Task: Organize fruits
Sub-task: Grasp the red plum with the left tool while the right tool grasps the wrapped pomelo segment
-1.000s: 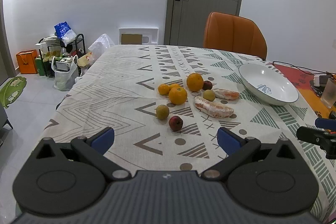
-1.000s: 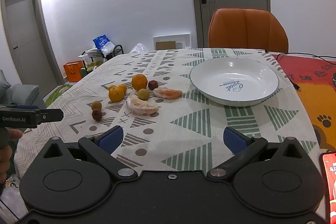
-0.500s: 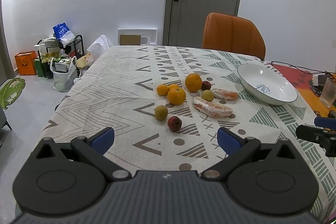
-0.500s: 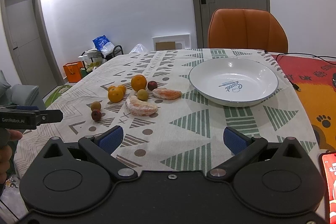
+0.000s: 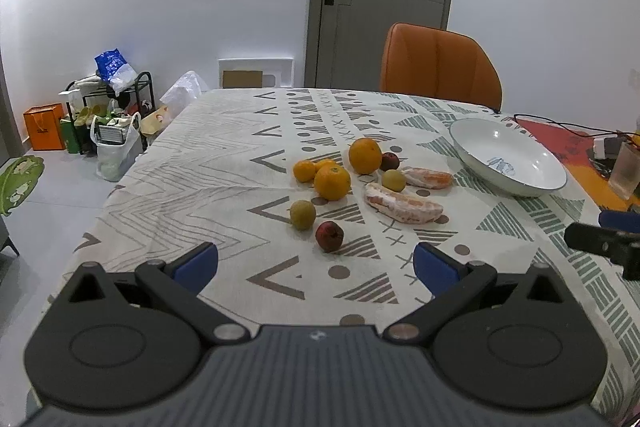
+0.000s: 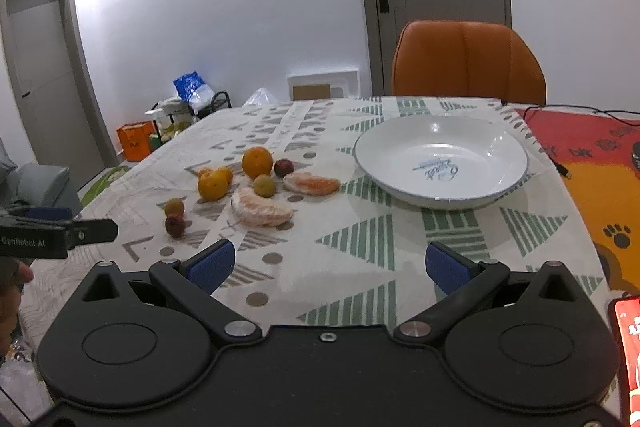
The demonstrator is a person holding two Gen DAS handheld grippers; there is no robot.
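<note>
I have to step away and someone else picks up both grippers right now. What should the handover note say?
Left gripper: open, holding nothing, low over the near edge of the table, facing the fruit.
Right gripper: open, holding nothing, facing the white bowl.
Fruit: all loose on the tablecloth, left of the bowl. Large oranges, smaller orange ones behind them, two peeled citrus segments, two yellow-green fruits, two dark red fruits.
Done: nothing; no fruit is in the bowl.
Left: every piece. The dark red fruit nearest the left gripper looks the easiest start.
</note>
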